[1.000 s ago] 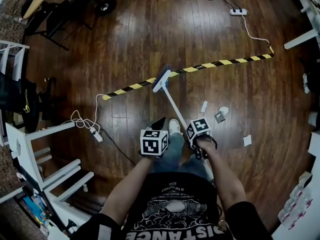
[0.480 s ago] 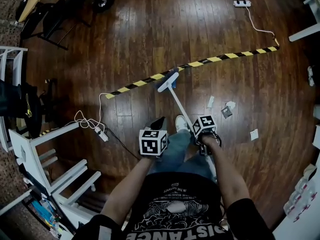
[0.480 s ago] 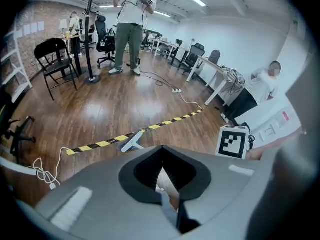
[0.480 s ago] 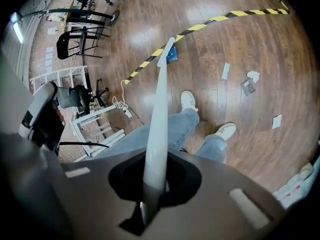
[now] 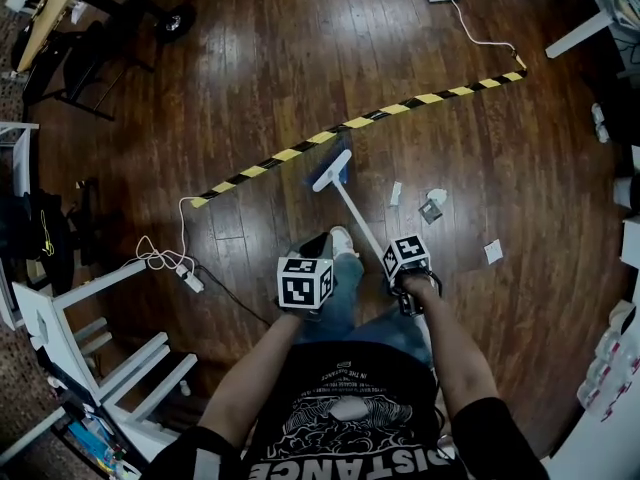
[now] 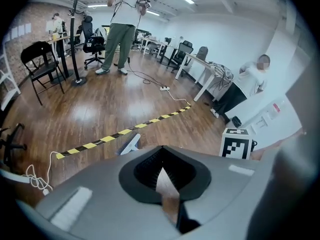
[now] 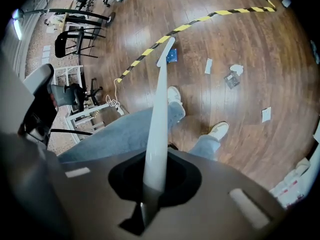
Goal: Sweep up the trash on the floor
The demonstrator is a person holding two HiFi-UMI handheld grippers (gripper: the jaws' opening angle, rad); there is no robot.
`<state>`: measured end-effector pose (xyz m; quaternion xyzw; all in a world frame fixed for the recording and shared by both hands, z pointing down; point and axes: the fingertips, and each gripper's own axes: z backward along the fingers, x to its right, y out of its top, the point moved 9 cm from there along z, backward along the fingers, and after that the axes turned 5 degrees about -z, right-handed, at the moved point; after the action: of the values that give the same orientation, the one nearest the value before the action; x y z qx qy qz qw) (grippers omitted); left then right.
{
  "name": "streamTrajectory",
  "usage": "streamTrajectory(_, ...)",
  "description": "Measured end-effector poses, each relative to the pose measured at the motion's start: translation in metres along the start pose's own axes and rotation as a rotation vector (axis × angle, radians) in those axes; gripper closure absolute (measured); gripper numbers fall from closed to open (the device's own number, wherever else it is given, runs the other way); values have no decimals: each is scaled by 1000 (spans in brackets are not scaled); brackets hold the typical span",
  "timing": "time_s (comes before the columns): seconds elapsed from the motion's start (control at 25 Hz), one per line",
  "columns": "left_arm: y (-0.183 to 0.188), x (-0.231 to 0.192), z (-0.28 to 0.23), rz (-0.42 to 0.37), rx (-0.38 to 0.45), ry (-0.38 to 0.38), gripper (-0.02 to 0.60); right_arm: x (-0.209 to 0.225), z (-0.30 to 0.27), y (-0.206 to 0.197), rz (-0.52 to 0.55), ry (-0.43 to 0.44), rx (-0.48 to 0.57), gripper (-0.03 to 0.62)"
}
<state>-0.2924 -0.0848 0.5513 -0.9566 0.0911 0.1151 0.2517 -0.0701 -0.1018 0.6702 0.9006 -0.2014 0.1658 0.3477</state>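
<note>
The broom [image 5: 334, 171] stands on the wood floor [image 5: 260, 58] just above frame centre in the head view, its head just below the striped tape [image 5: 350, 123]. Its white handle slants down-right into the right gripper [image 5: 405, 260], whose jaws are clenched round it, as the right gripper view confirms. The trash [image 5: 431, 203], several paper scraps and a crumpled piece, lies right of the broom head, apart from it.

The left gripper [image 5: 306, 273] sits left of centre; its own view shows the jaws pinched on a thin sliver [image 6: 163, 184] that I cannot identify. Only the head view shows a dark flat piece [image 5: 316, 245] ahead of it. Only the right gripper view shows both shoes [image 7: 218, 130].

White furniture [image 5: 90, 308] and a cable [image 5: 160, 258] crowd the lower left edge; above the tape the floor is open.
</note>
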Motion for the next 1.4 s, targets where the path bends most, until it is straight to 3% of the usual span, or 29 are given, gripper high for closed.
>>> streamTrajectory(0.64, -34, 168, -25, -88, 14, -59, 576, 154, 26, -108, -43, -59, 44, 585)
streamTrajectory(1.4, -70, 277, -32, -170, -1, -75, 576, 268, 31, -193, -122, -15, 82, 585)
